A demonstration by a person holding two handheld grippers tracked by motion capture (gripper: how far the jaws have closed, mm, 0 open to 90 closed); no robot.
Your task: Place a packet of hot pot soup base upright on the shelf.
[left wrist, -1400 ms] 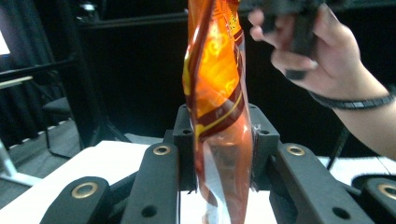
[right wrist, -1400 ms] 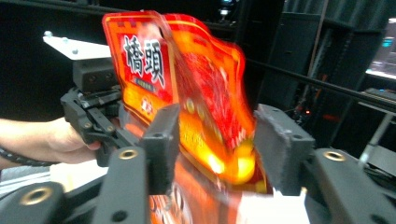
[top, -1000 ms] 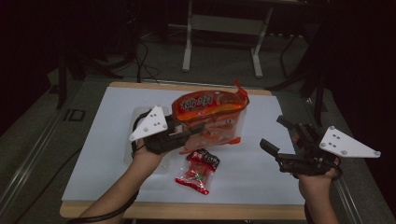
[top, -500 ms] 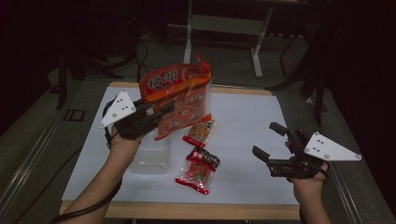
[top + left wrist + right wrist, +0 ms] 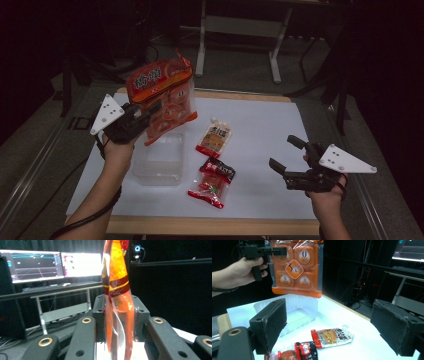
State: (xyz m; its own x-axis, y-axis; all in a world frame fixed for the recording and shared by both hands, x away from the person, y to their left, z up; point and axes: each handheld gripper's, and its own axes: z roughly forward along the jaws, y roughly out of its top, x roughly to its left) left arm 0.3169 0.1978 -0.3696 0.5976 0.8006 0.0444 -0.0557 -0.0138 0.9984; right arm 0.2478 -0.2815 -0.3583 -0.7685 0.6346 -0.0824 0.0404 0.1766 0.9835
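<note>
Above the left part of the white table (image 5: 260, 130), the left gripper (image 5: 142, 117) holds an orange snack bag (image 5: 162, 100) in the air, its jaws pinched on the bag's edge with the plastic squeezed flat between the 2 pads, as the left gripper view shows (image 5: 117, 315). The bag hangs with its long axis close to upright, printed top upward and tilted a little, its lower end just over the clear plastic tray (image 5: 159, 161) that rests on the table below it. The right gripper (image 5: 295, 162) hovers low over the right side of the table, well apart from the bag, jaws spread wide with nothing between them. Between the 2 hands lie 2 small packets: a pale sachet (image 5: 215, 137) near the tray's far right corner and a red-and-black packet (image 5: 212, 182) nearer the front edge. From the right gripper view the bag (image 5: 295, 267) hangs up and to the left, the tray (image 5: 294, 312) beneath it, the sachet (image 5: 332, 336) straight ahead on the table. The left hand is plainly the nearer to the tray, so I judge that the coming move is a descent: the bag's lower end must go down into the tray's opening.
</note>
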